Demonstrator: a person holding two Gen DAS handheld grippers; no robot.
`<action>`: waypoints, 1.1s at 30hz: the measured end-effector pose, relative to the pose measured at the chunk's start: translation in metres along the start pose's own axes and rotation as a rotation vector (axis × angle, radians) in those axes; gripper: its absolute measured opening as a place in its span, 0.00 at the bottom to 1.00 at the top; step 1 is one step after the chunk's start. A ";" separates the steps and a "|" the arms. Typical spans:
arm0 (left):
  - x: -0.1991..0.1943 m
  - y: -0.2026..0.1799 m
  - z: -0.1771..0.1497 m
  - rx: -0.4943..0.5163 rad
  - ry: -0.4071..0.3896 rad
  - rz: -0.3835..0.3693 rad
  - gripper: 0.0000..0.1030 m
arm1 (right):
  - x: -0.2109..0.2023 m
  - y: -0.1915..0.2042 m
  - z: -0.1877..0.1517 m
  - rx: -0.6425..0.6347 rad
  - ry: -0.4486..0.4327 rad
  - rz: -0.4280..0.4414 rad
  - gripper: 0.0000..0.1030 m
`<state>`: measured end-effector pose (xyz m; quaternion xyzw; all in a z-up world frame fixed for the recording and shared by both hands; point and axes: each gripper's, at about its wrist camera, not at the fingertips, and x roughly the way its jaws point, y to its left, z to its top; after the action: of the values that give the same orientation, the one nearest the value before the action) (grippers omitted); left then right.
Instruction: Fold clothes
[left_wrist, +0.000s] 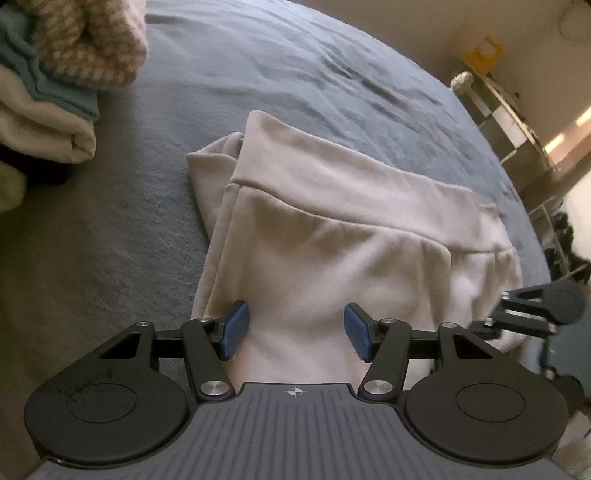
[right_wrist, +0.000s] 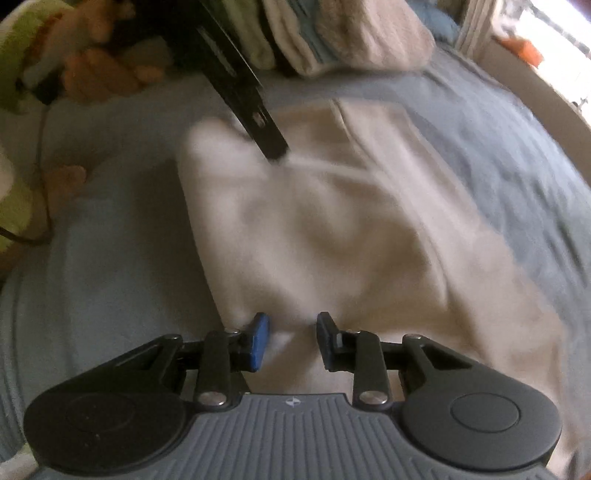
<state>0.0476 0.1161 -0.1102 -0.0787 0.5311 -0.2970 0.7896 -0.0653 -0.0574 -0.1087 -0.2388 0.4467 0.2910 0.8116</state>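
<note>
Mid-bed, on grey-blue bedspread (left_wrist: 110, 221) | cream fleece folded garment (left_wrist: 332, 236), waistband uppermost | left tongs (left_wrist: 293, 330) wide, right tongs (right_wrist: 291, 341) parted, both empty, poised at near edge for next fold.

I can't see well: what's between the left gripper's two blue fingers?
Only the beige garment; the left gripper is open over it, seen in the left wrist view.

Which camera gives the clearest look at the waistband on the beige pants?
The left wrist view. There the waistband is sharp, running as a wide band across the far end of the beige pants on the gray bedspread. The right wrist view is motion-blurred; the pants show only as a pale shape, seams barely readable.
</note>
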 end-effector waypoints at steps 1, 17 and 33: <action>0.000 0.001 0.001 -0.012 -0.002 -0.010 0.55 | -0.005 0.004 0.007 -0.017 -0.020 0.005 0.30; -0.013 0.023 0.014 -0.165 -0.065 -0.125 0.55 | 0.020 0.001 0.064 0.012 -0.073 0.128 0.29; -0.030 0.041 0.026 -0.209 -0.147 -0.123 0.55 | 0.076 0.049 0.085 -0.100 -0.103 0.122 0.26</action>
<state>0.0788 0.1603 -0.0936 -0.2144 0.4939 -0.2816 0.7942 -0.0167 0.0527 -0.1393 -0.2361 0.4029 0.3737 0.8014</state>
